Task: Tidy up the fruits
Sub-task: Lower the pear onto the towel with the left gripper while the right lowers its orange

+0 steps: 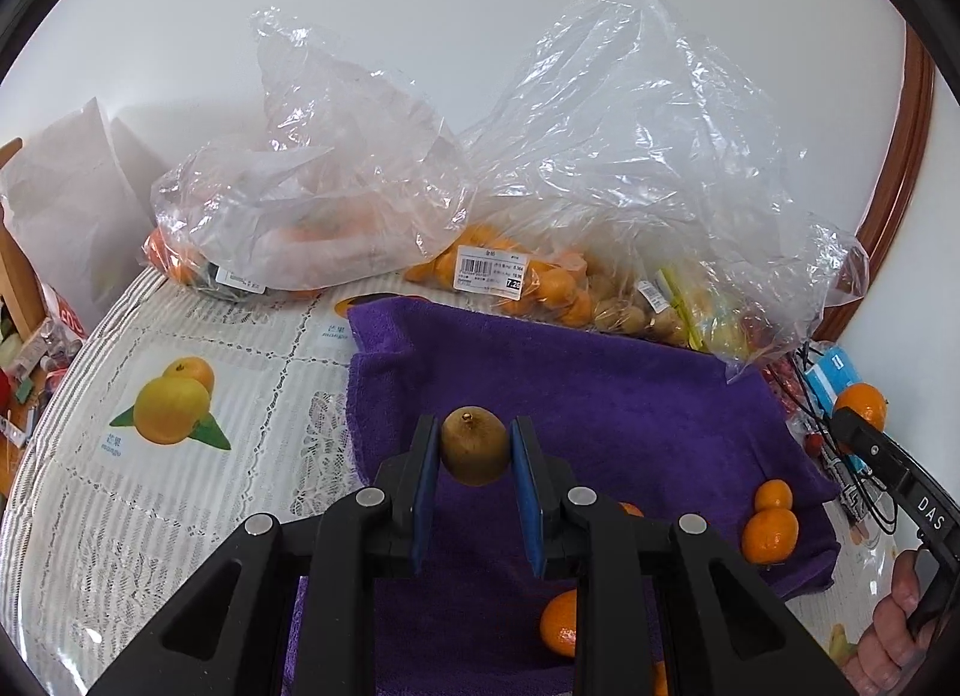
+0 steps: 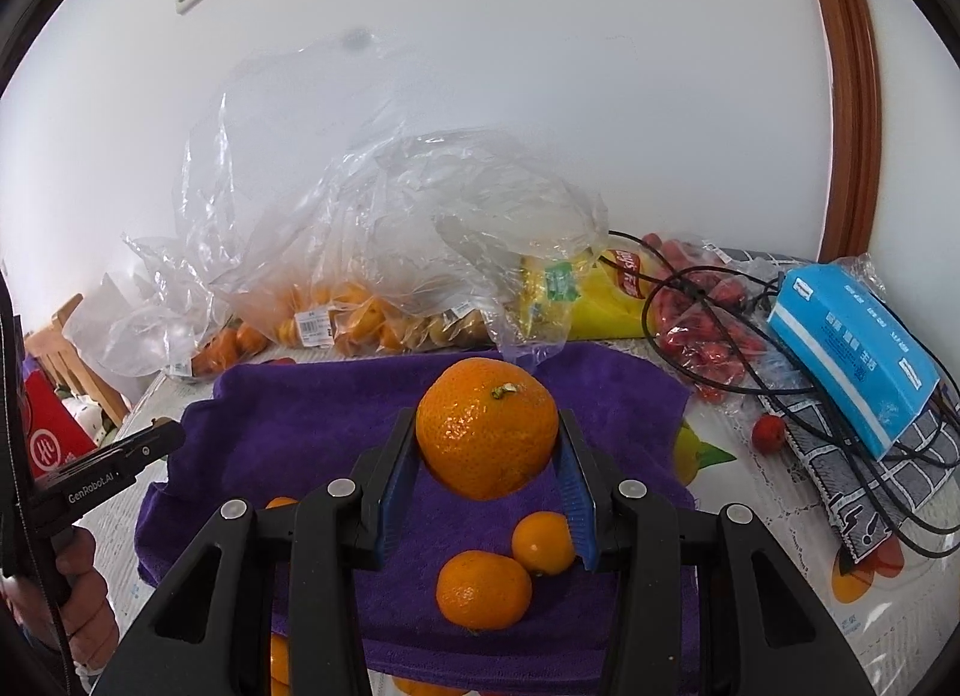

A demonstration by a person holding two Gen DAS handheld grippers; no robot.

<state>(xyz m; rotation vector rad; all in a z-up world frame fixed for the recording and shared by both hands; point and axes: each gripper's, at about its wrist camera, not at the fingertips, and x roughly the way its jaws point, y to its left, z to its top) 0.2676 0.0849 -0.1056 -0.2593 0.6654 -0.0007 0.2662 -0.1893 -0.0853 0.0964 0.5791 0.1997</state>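
My left gripper [image 1: 474,447] is shut on a brown kiwi [image 1: 474,445] and holds it above the purple towel [image 1: 600,396]. My right gripper [image 2: 487,444] is shut on a large orange [image 2: 487,427], held above the same towel [image 2: 288,426]. Loose oranges lie on the towel: two at the right [image 1: 770,534] and one near my left fingers [image 1: 559,623] in the left wrist view; two show under my right gripper [image 2: 483,589]. The right gripper with its orange [image 1: 864,403] shows at the right edge of the left wrist view.
Clear plastic bags [image 1: 600,186] with oranges, kiwis and other fruit stand along the wall behind the towel. A blue tissue pack [image 2: 852,360], black cables [image 2: 720,324] and a bag of red fruit [image 2: 708,336] lie at the right. The tablecloth [image 1: 180,486] has fruit prints.
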